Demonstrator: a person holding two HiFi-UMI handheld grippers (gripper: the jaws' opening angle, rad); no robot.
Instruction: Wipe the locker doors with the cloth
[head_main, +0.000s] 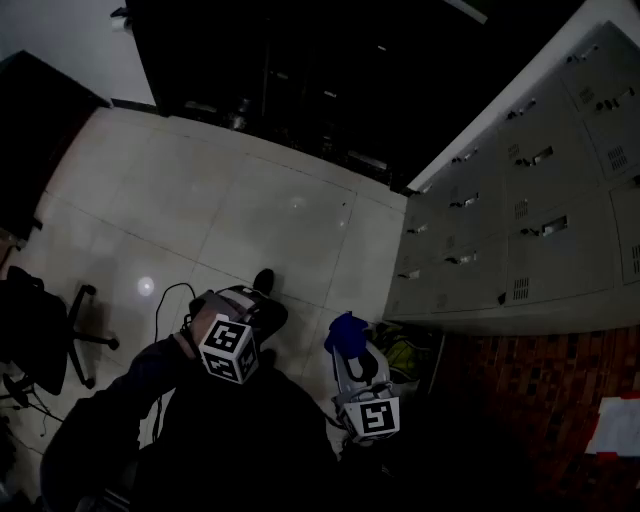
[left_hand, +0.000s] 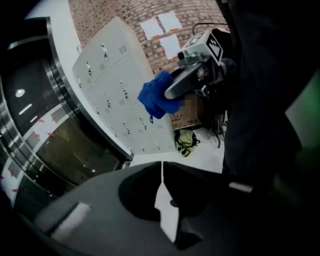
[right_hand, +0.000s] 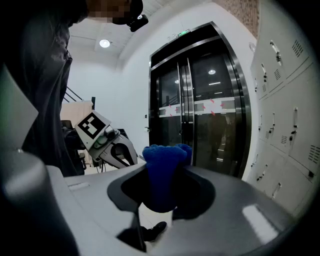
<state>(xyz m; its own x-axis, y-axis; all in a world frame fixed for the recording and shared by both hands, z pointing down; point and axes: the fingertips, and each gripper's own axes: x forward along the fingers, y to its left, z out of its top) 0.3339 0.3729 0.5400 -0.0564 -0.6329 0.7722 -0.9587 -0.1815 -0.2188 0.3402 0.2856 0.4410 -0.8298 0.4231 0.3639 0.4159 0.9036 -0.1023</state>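
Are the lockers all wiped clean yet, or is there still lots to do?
Done: the blue cloth is picked up, clamped in the right gripper. In hand: it is held in the air, apart from the lockers. Left: all the wiping, since no door is touched yet. The left gripper is shut and empty.

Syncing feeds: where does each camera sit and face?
Head view: on the person's head, steeply down at floor and lockers; left gripper and right gripper show.
Left gripper view: on the left gripper, along its shut, empty jaws toward the lockers.
Right gripper view: on the right gripper, past the clamped blue cloth toward glass doors.
Shared: all show the cloth and lockers.
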